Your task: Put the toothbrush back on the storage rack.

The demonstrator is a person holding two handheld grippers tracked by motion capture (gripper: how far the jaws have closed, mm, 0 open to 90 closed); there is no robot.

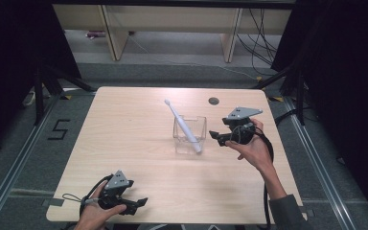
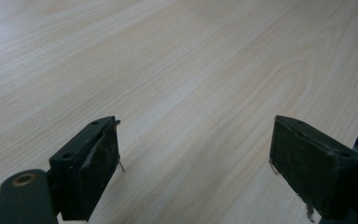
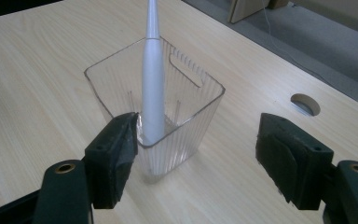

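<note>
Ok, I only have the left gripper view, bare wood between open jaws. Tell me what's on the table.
Observer: A clear ribbed plastic cup stands mid-table, right of centre.
Operator: Say what's in it.
Observer: A white toothbrush, leaning, head up toward the far left.
Operator: Report the right gripper.
Observer: The right gripper is open, just right of the cup, facing it.
</note>
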